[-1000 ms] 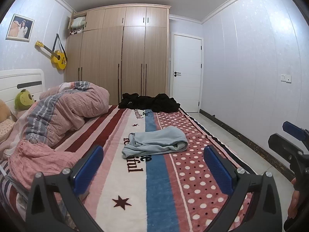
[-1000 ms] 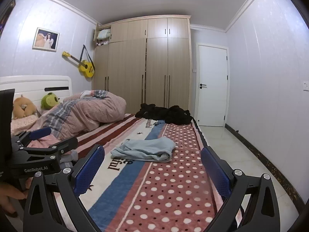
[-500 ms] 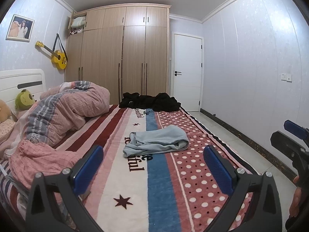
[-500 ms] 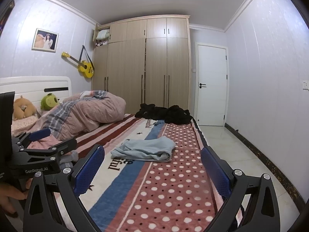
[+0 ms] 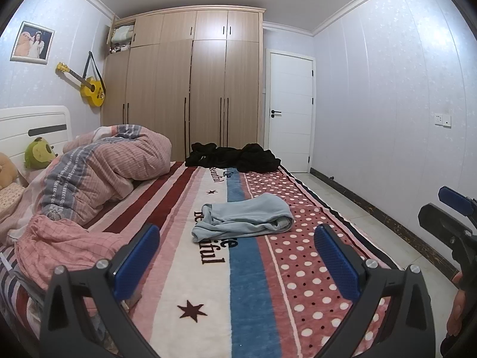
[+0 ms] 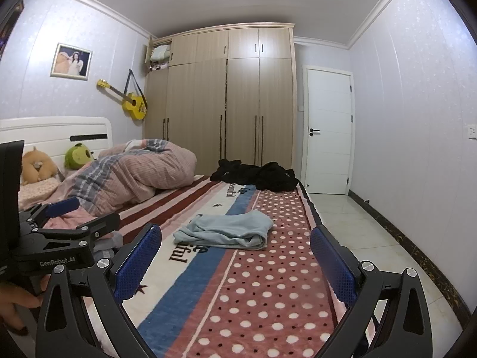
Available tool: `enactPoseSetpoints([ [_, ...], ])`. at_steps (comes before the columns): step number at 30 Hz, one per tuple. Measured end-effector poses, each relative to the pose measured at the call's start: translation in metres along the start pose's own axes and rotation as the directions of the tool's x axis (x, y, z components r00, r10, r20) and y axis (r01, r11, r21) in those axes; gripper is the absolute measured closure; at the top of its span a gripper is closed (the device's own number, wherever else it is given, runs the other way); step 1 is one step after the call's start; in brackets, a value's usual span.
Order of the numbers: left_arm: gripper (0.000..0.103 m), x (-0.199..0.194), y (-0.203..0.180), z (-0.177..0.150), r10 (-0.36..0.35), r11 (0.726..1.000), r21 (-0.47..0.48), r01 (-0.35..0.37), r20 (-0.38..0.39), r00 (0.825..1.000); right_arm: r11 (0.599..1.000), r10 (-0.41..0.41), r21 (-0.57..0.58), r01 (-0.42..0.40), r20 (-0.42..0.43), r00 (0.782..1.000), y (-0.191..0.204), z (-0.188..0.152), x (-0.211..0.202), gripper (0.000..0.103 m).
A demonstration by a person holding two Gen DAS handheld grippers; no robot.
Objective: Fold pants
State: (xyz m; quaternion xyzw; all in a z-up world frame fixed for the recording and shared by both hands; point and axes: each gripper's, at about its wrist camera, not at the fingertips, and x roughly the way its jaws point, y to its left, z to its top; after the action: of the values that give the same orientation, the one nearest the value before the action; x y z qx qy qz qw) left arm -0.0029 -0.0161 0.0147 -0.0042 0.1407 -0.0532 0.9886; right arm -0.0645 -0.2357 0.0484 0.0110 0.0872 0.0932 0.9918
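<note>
1. Both the left gripper (image 5: 237, 261) and right gripper (image 6: 235, 261) hold their fingers spread, empty.
2. Light blue pants (image 5: 244, 217) lie bunched on the blanket (image 5: 208, 268), ahead of the fingertips.
3. "GenRobot.AI" is printed on the left gripper's body.

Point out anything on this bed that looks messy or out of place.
The light blue pants lie loosely bunched mid-bed, not neatly folded. A black clothes heap sits crumpled at the bed's far end. The pink quilt is piled up unmade. Both grippers, left and right, are open and empty.
</note>
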Motion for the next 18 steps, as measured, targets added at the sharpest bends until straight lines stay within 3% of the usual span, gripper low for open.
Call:
enactPoseSetpoints([
  [18, 0.001, 0.0000, -0.0002, -0.0002, 0.002, 1.000, 0.001, -0.002, 0.000, 1.000, 1.000, 0.000, 0.001, 0.000, -0.001, 1.000, 0.0010, 0.0000, -0.0004, 0.003],
])
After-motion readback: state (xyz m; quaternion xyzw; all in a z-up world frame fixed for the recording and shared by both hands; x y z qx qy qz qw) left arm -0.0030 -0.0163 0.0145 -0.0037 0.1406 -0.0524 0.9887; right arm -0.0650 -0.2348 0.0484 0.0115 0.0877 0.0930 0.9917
